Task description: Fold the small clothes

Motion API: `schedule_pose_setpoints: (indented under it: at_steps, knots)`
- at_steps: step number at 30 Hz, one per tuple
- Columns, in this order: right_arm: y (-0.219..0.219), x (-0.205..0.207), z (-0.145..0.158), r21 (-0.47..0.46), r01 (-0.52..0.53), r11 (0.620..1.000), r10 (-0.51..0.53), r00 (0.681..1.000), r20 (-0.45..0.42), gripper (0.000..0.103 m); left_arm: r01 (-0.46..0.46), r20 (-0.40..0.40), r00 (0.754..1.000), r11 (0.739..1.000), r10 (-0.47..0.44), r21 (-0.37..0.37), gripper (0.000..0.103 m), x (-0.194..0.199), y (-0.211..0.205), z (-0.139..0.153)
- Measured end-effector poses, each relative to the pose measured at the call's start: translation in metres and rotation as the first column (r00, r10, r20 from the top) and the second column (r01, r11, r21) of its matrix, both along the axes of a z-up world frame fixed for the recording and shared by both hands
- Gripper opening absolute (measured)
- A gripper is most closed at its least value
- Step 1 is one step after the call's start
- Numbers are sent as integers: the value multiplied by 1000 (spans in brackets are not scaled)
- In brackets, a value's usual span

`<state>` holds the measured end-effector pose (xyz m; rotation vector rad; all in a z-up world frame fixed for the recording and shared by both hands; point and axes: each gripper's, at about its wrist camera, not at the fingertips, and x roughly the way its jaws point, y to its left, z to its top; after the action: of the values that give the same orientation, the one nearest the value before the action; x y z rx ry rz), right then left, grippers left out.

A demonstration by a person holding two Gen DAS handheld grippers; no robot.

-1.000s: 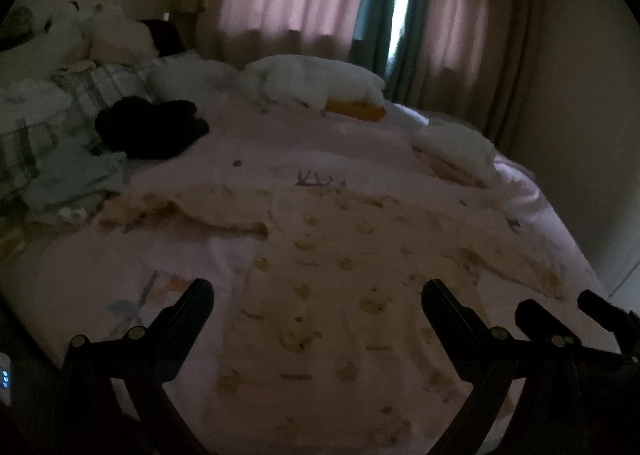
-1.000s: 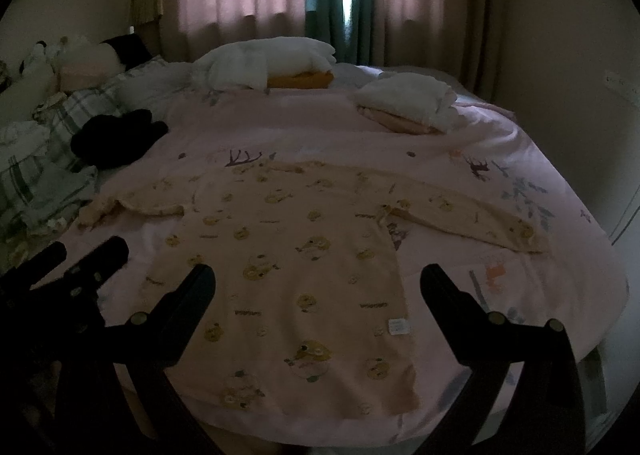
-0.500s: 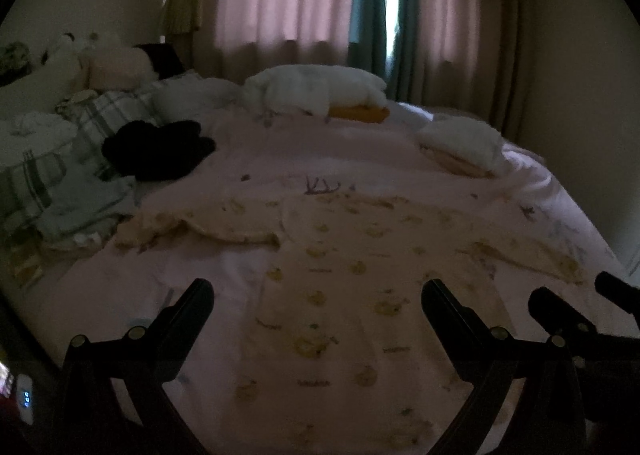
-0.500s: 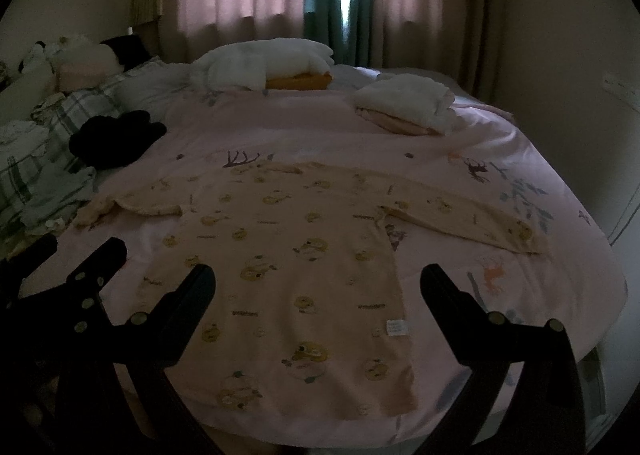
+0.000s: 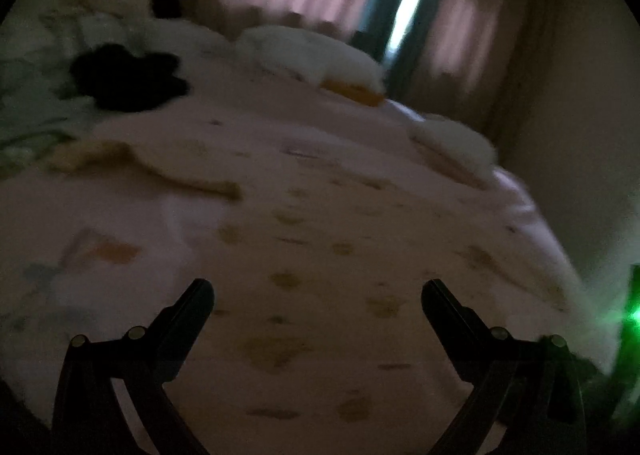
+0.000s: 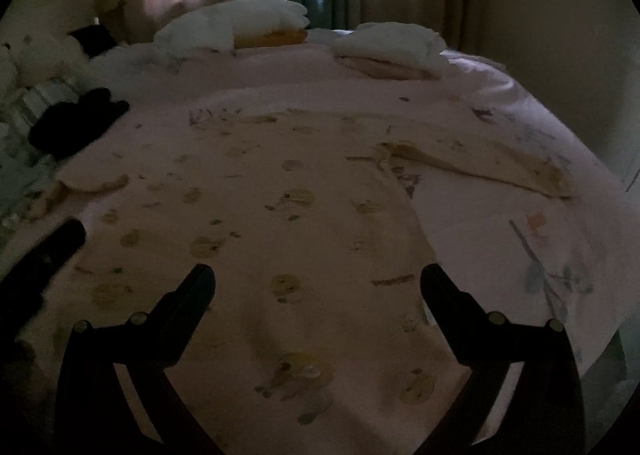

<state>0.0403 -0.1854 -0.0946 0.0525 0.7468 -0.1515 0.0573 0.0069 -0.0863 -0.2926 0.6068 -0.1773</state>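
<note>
A small cream long-sleeved shirt (image 6: 280,215) with yellow printed figures lies flat on the pink bed, sleeves spread left (image 6: 88,181) and right (image 6: 480,163). It also shows, blurred, in the left wrist view (image 5: 320,275). My right gripper (image 6: 318,283) is open and empty, low over the shirt's lower half. My left gripper (image 5: 318,295) is open and empty, low over the shirt's left part. The left gripper's dark body (image 6: 44,259) shows at the left edge of the right wrist view.
The pink bed cover (image 6: 540,239) carries folded white clothes (image 6: 392,51) at the back right, a white and orange pile (image 6: 240,27) at the back, a black garment (image 6: 76,119) and plaid bedding (image 6: 44,99) at the left. Curtains and a wall stand behind.
Both grippers have moved forward and down, closer to the shirt. The left wrist view has tilted and blurred. Both stay open.
</note>
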Motion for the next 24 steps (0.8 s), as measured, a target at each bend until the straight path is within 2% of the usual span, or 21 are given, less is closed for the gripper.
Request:
schedule_pose_setpoints:
  at_steps: [2, 4, 5, 10, 12, 16, 20, 24]
  knots:
    - [-3, 4, -2, 2, 10, 1000, -10, 1000, -22, 103, 43, -10, 999, 997, -42, 71, 103, 6, -20, -1]
    - [-8, 7, -5, 12, 32, 999, -32, 999, -23, 103, 48, 7, 999, 986, -50, 158, 103, 4, -38, -4]
    - [-9, 5, -4, 11, 43, 999, -42, 999, -18, 103, 47, 20, 998, 983, -51, 176, 103, 2, -44, -6]
    - [-12, -2, -13, -112, 59, 992, -65, 997, -44, 103, 68, -21, 998, 979, -66, 190, 103, 0, -46, -21]
    - [-16, -2, -15, -128, 70, 989, -77, 996, -46, 103, 72, -40, 997, 981, -65, 181, 103, 3, -45, -24]
    - [-29, -2, -19, -94, 100, 991, -106, 992, -64, 103, 64, -38, 998, 978, -57, 197, 103, 2, -45, -23]
    - [-33, -5, -18, -67, 114, 991, -118, 991, -61, 103, 43, -19, 999, 965, -39, 260, 103, 0, -48, -24]
    - [-28, -5, -20, -91, 108, 990, -114, 991, -63, 103, 41, -32, 999, 959, -34, 280, 103, 3, -47, -27]
